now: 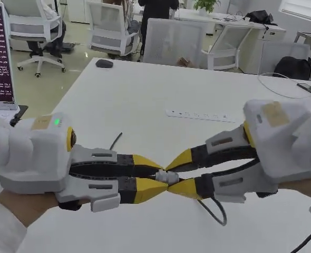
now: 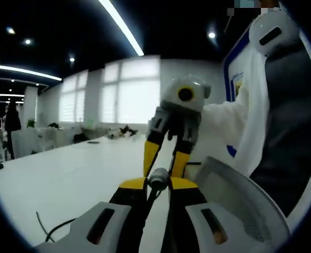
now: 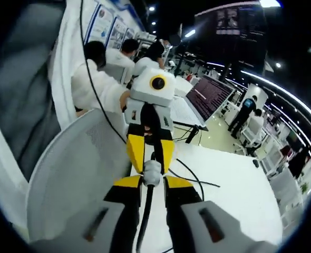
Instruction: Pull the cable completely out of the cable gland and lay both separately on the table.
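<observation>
Head view: found left gripper (image 1: 154,175) and right gripper (image 1: 177,176) meeting tip to tip above white table (image 1: 145,89). Noted pale cable gland (image 1: 167,178) caught between the yellow tips, clear of the tabletop. Logged left jaws as nearly closed, pinching the gland. Logged right jaws as nearly closed too, clamped on black cable (image 1: 216,211) just behind the gland. Traced it in right gripper view running back between those jaws, then drooping in a loop toward the table. Judged cable not yet out of gland.
</observation>
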`<control>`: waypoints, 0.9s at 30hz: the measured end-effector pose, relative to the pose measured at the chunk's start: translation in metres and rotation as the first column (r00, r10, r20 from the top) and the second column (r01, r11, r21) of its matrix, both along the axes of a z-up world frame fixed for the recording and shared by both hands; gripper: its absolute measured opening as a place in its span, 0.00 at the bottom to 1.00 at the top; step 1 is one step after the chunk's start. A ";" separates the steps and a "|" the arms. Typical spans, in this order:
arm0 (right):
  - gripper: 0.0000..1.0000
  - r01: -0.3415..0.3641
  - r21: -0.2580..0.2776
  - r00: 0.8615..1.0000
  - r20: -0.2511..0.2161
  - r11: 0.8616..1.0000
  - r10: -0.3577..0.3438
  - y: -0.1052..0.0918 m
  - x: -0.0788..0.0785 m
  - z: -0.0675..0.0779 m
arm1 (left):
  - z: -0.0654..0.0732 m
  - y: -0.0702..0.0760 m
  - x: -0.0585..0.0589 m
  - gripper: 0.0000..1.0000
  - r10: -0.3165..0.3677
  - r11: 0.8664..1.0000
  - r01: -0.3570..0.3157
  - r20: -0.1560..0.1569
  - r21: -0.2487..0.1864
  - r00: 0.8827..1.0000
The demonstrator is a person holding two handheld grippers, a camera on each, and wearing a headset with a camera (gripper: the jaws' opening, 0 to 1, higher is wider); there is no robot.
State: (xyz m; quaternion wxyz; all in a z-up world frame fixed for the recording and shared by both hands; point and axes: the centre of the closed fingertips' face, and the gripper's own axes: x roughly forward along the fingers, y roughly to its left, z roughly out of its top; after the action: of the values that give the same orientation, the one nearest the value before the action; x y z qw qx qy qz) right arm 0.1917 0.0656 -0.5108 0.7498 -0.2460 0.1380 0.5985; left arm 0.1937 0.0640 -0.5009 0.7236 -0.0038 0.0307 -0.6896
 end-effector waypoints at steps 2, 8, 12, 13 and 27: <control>0.20 0.053 0.087 0.989 -0.144 0.995 -0.040 -0.004 -0.001 0.004 | 0.004 0.002 0.001 0.16 0.001 1.000 -0.001 -0.009 -0.026 1.000; 0.22 0.114 0.310 0.958 -0.286 0.944 -0.021 -0.004 -0.003 0.019 | 0.012 0.000 -0.003 0.16 -0.023 0.998 0.021 -0.032 -0.067 0.999; 0.14 0.084 0.312 0.962 -0.272 0.946 0.004 0.002 -0.010 0.017 | 0.014 0.001 -0.002 0.16 -0.031 0.996 0.025 -0.068 -0.085 0.997; 0.14 0.090 0.317 0.963 -0.271 0.944 0.000 0.004 -0.010 0.018 | 0.014 0.002 -0.001 0.16 -0.034 0.996 0.028 -0.071 -0.088 0.997; 0.11 0.055 0.370 0.982 -0.190 0.927 0.017 0.003 -0.011 0.028 | 0.022 -0.001 -0.006 0.17 -0.032 0.991 0.035 0.025 -0.128 0.999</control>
State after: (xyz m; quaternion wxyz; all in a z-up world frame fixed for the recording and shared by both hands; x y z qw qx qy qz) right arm 0.1809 0.0682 -0.4829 0.7721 -0.0392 0.0948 0.6272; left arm 0.1879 0.0628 -0.4789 0.7106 -0.0420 -0.0219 -0.7020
